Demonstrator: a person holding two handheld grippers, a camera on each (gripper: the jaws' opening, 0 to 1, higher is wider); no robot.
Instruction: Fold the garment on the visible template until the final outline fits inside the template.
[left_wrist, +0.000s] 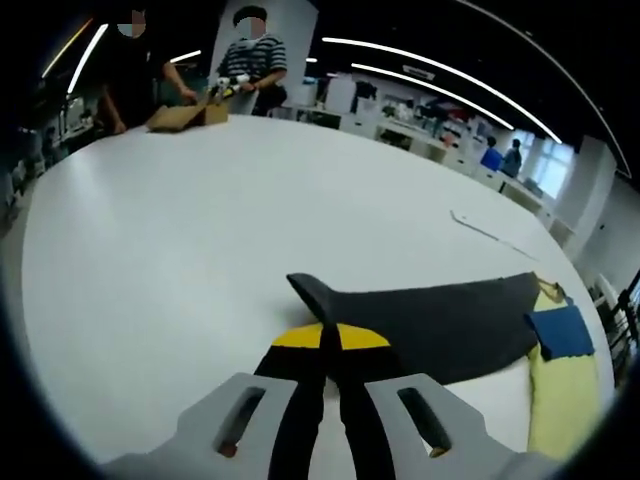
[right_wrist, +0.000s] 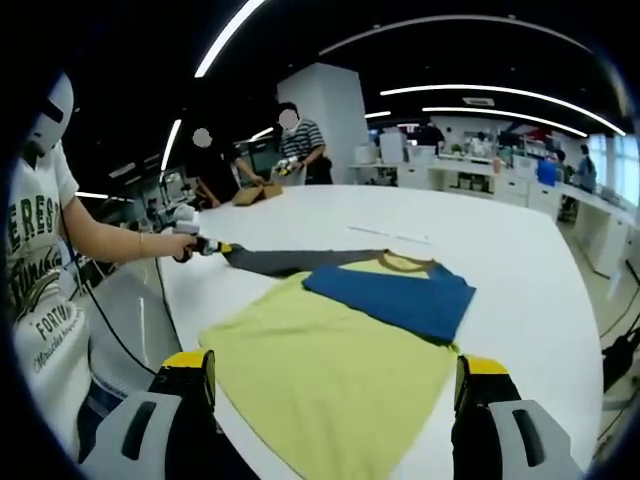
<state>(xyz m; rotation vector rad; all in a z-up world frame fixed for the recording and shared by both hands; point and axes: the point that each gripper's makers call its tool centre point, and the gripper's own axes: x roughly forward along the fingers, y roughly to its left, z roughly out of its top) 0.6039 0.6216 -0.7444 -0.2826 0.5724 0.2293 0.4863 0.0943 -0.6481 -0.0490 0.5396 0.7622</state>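
A yellow, blue and dark grey garment (right_wrist: 350, 340) lies spread flat on the white surface (right_wrist: 520, 270), with its yellow body nearest the right gripper (right_wrist: 335, 385) and a blue panel (right_wrist: 395, 295) lying across the upper part, just below the neckline. One dark grey sleeve (right_wrist: 285, 260) is drawn out sideways from the body toward the left gripper (right_wrist: 215, 247), which a person's hand (right_wrist: 180, 243) holds at the edge of the surface. In the left gripper view the left gripper (left_wrist: 330, 345) has its fingers (left_wrist: 300, 400) pressed together on the end of that dark grey sleeve (left_wrist: 440, 320), whose tip curls up just past the yellow finger ends; the sleeve runs off to the right to the blue panel (left_wrist: 562, 332) and the yellow body (left_wrist: 560, 400). In the right gripper view the right gripper's fingers (right_wrist: 190, 375) stand wide apart with nothing between them, one at each side of the yellow hem, which lies between and just beyond them. No template outline can be made out under or around the garment. At the far end of the surface a brown cardboard box (left_wrist: 188, 116) sits open, and two people (left_wrist: 250, 65) stand over it with their hands at it; what it holds is too small to tell. A thin light strip (left_wrist: 490, 233) lies on the bare surface beyond the sleeve, well apart from the garment.
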